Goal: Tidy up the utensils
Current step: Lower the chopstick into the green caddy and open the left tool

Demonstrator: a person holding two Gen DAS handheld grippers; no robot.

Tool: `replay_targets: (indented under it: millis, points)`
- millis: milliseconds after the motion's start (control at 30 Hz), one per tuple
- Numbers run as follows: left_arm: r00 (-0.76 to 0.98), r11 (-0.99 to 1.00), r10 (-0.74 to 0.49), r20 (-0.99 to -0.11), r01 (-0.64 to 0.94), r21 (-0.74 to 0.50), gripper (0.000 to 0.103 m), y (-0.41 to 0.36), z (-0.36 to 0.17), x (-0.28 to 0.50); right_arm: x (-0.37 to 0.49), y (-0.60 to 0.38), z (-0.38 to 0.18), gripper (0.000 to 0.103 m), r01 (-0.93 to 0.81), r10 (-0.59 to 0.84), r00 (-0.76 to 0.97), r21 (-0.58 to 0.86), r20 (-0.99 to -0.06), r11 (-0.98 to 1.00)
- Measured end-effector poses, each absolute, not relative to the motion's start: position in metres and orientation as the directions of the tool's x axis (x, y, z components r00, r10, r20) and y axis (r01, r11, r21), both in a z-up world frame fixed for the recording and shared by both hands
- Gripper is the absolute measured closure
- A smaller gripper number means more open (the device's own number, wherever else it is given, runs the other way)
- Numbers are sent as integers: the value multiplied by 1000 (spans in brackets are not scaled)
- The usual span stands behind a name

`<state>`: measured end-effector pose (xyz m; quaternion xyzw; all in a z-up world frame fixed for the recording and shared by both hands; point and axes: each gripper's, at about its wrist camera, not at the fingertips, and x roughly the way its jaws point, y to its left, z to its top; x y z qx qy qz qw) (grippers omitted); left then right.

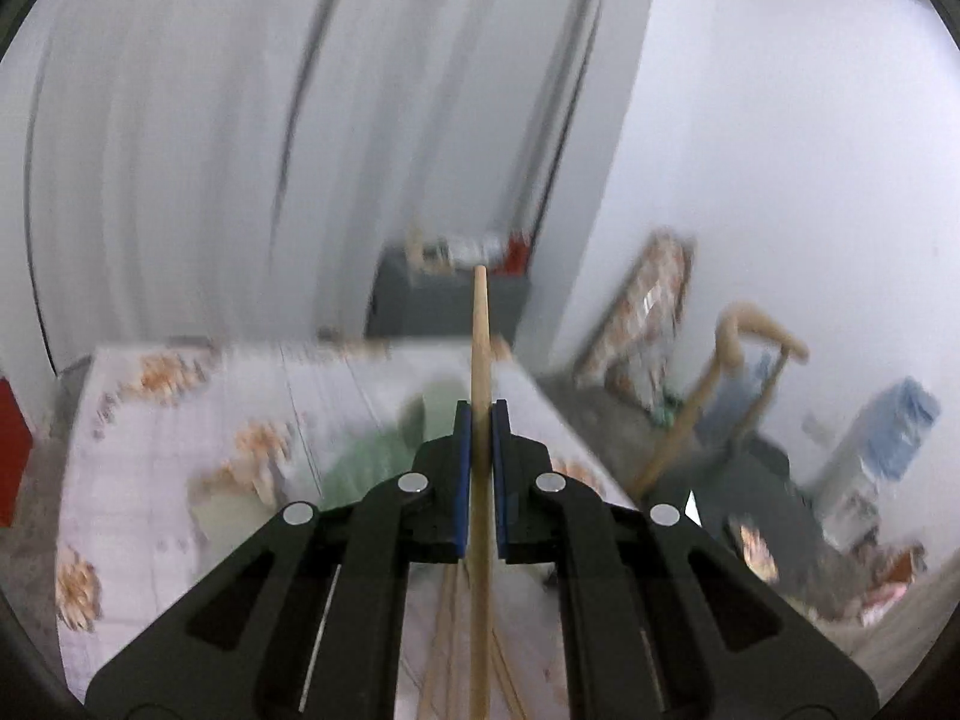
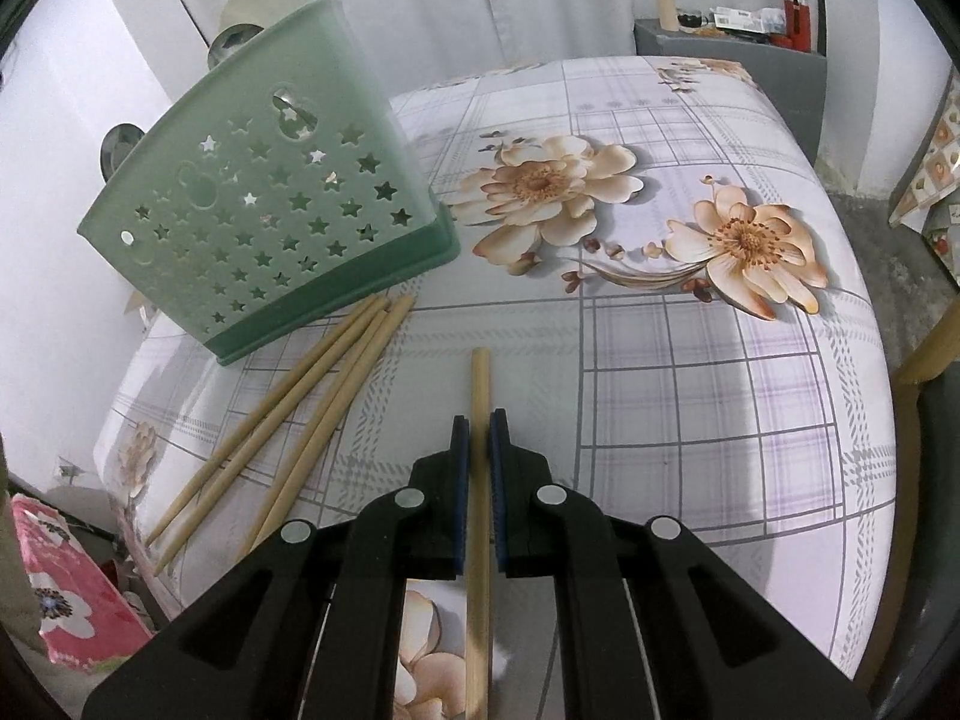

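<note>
On the floral tabletop [image 2: 690, 372], w/ the green star-punched holder [image 2: 264, 192] standing at its far left corner: task looks early-to-mid, nothing near finished. Three loose chopsticks [image 2: 288, 414] lying fanned just in front of the holder, tips near its base, not picked up yet. Right claw [image 2: 479, 438] clamped on a single chopstick [image 2: 479, 384], stick running straight out between the pads, tip above the cloth, apart from the holder. Left claw [image 1: 480, 426] likewise clamped on its own chopstick [image 1: 480, 330], pointing out past the tabletop edge toward the room; view there heavily blurred, holder only a green smear [image 1: 384, 456] below the claw. Behind the holder's rim, a few round metal heads, prob. spoons [image 2: 231, 42] already stowed; can't confirm how many. So by my read: two sticks in hand but not yet dropped in, three more to collect, then done as far as visible. No other utensils spotted on the cloth.
</note>
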<state>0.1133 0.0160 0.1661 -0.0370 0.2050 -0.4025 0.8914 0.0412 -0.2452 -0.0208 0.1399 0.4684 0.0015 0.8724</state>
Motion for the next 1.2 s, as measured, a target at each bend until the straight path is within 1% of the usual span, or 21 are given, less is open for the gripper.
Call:
replay_targets:
  millis: [67, 200, 267, 333, 567, 700, 800, 900, 967, 1133, 1200]
  points:
    - [632, 693, -720, -289, 680, -240, 98, 22, 176, 117, 41, -245, -21, 96, 129, 133, 562, 246, -816, 961]
    - [646, 702, -712, -274, 650, -290, 98, 18, 179, 136, 42, -245, -21, 96, 127, 133, 560, 244, -818, 961]
    - [652, 706, -706, -277, 623, -336, 98, 14, 179, 152, 42, -244, -20, 96, 127, 130, 560, 240, -818, 963]
    - [670, 713, -697, -256, 606, -354, 98, 12, 181, 164, 43, -244, -20, 96, 128, 128, 560, 238, -818, 963]
    - [736, 720, -659, -153, 558, -413, 98, -5, 188, 202, 42, -244, -20, 96, 131, 128, 564, 241, -816, 962]
    - [794, 747, -600, -98, 513, -422, 98, -16, 180, 217, 44, -244, -20, 96, 132, 125, 563, 238, -817, 962]
    - [834, 782, -544, -91, 465, -415, 98, -22, 173, 230, 43, -243, -21, 96, 132, 122, 564, 235, -817, 963]
    - [863, 818, -491, -114, 413, -399, 98, -28, 165, 240, 42, -243, -21, 96, 132, 121, 567, 234, -815, 963]
    - [869, 828, -477, -130, 395, -398, 98, -31, 159, 245, 42, -243, -21, 96, 133, 121, 567, 236, -815, 963]
    - [897, 871, -418, -142, 352, -342, 98, -41, 145, 245, 42, -243, -21, 96, 133, 121, 568, 235, -814, 963]
    - [904, 871, -408, -130, 343, -353, 98, -39, 144, 243, 41, -243, -21, 96, 132, 122, 568, 237, -814, 963]
